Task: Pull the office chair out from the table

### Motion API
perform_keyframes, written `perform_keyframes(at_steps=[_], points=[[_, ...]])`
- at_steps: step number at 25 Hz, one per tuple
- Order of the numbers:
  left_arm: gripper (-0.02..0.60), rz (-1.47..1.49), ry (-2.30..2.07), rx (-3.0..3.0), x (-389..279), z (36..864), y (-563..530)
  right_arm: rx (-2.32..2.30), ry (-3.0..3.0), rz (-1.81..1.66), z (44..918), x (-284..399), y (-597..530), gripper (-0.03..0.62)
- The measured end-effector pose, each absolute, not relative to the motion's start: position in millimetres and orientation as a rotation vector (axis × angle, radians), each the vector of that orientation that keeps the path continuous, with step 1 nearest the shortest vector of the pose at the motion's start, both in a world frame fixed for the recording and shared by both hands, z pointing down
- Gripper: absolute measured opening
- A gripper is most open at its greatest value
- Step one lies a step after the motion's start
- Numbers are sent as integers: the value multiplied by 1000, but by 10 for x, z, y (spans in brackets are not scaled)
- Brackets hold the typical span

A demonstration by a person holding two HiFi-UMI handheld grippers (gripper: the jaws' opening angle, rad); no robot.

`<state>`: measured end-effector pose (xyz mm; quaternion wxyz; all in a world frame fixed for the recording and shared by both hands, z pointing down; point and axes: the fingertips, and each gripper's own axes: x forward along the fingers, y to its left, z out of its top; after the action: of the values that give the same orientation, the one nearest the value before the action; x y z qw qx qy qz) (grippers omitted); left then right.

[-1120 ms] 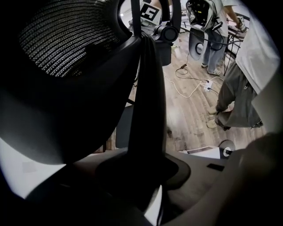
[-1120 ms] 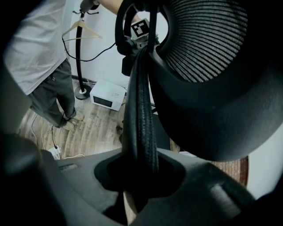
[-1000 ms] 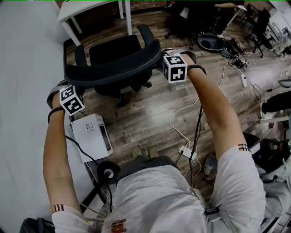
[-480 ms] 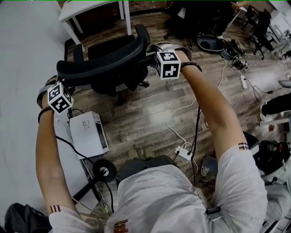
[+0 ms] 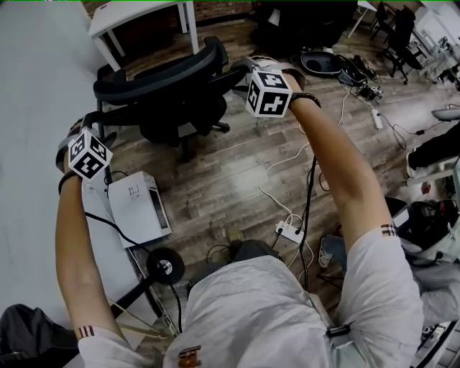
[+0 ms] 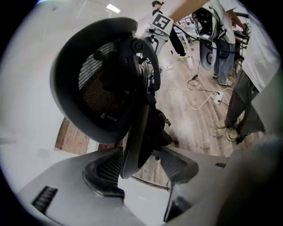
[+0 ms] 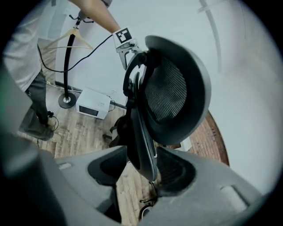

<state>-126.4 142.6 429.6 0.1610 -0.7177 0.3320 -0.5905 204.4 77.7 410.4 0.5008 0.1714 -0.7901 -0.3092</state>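
The black mesh office chair stands on the wood floor, clear of the white table behind it. My left gripper hangs off the backrest's left end and my right gripper sits at its right end. In the left gripper view the backrest fills the frame and its rim runs down between the open jaws of that gripper, with floor showing beside it. The right gripper view is alike: the backrest's rim stands between the spread jaws of the right gripper, and no pad presses on it.
A white box-like appliance lies on the floor at the left, beside a round stand base. A power strip and cables trail across the floor. More chairs and gear crowd the back right. A person's legs show at the right.
A second ago both grippers sat tight on the backrest's ends. Since then both have opened and lifted back a little. The chair now lies higher and more turned in the head view.
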Motion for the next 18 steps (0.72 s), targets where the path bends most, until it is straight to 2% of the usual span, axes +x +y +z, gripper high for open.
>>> perform_keyframes(at_steps=[10,18], points=[[256,-1184,1159,-2304,-852,3807,2150,621,-2111,-615,3808,1688,1732,197],[246,-588,1264,-2585,-243,3340,2679,794,-2454,-465,3333,1289,2378,170]])
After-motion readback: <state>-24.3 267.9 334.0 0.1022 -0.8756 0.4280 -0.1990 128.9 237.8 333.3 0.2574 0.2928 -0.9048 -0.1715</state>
